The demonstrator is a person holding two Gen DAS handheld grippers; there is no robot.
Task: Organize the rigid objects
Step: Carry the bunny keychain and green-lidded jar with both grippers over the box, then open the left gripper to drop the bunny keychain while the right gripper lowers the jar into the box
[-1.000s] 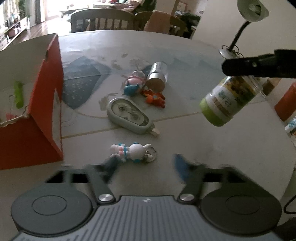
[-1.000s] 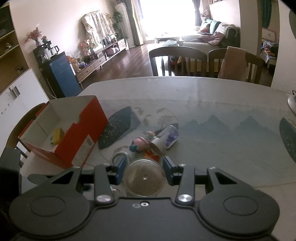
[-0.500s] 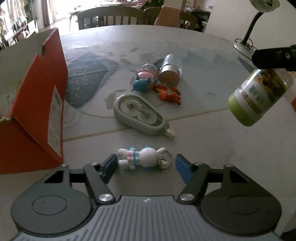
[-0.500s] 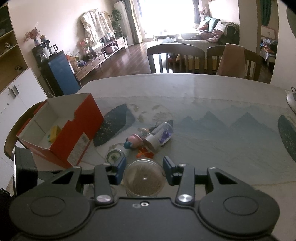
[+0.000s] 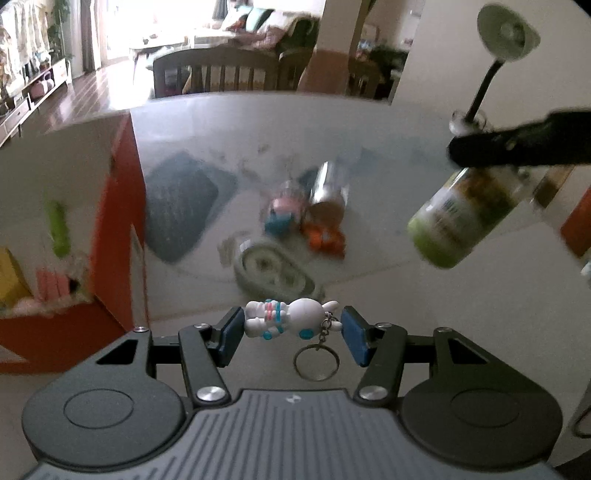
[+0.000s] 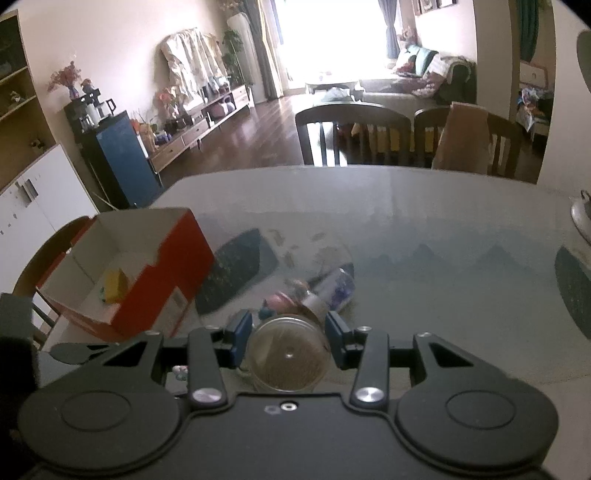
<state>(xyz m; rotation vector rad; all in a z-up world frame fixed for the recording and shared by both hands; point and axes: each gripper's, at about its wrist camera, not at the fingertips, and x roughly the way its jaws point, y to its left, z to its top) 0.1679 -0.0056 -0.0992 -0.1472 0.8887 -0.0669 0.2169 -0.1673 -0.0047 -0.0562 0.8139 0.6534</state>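
2 claws are loaded: the left claw [image 5: 291,334], just closed on the rabbit keychain [image 5: 286,318] above the counter [image 5: 369,177], should travel level to the orange box [image 5: 122,229], while the right claw [image 6: 290,334] grips the jar [image 6: 288,358].

Bare tabletop [image 6: 424,236] was seen toward the table's far edge; the left edge was blocked by an open orange cardboard box [image 6: 162,280], the middle by scattered toys [image 5: 295,218].

Left wrist view: open box [image 5: 122,206] at frame left on the table [image 5: 369,122]. Centre: tape dispenser [image 5: 275,269], small figures [image 5: 284,218] and a lying jar [image 5: 328,192] behind it. Rabbit keychain [image 5: 284,319] lower centre. Lamp [image 5: 506,26] upper right.
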